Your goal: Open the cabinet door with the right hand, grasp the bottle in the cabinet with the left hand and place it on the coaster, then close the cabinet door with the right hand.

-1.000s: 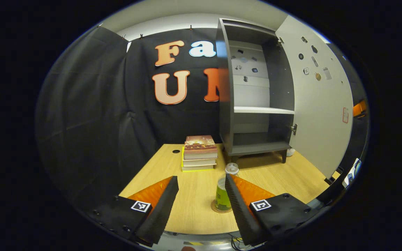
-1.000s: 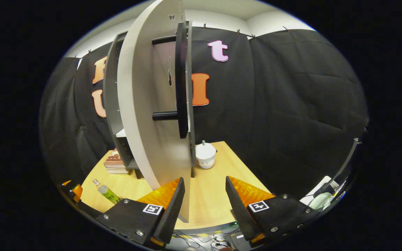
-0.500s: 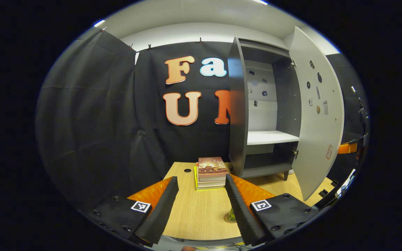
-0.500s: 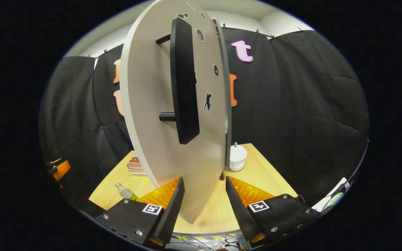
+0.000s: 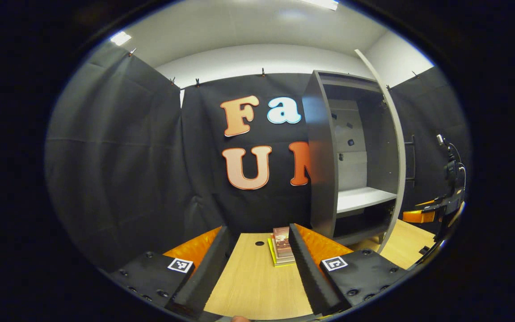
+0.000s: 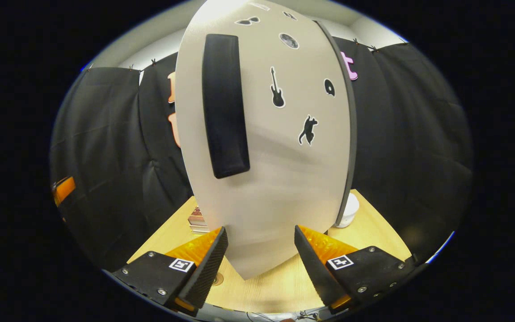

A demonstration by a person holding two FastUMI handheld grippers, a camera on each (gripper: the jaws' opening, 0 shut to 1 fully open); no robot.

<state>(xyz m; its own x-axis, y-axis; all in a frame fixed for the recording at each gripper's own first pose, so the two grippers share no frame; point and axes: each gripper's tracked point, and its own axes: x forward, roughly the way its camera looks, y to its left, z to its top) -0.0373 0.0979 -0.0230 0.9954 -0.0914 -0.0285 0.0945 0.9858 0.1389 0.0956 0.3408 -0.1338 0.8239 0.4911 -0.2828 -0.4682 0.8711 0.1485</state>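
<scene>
I see the door (image 6: 266, 147) part-closed, latching left. Both grippers, left (image 5: 257, 264) and right (image 6: 257, 264), gape empty. Bottle placement presumably done; unconfirmed.

My fingers (image 5: 215, 264) stand apart over the tabletop (image 5: 257, 286); a stack of books (image 5: 282, 246) lies ahead, beside the cabinet (image 5: 324, 179) with its door (image 5: 396, 147) partly open.

One cabinet (image 5: 324, 170) with one door (image 6: 280, 156), one stack of books (image 5: 282, 250), one white pot (image 6: 349, 210), one table (image 5: 253, 286).
</scene>
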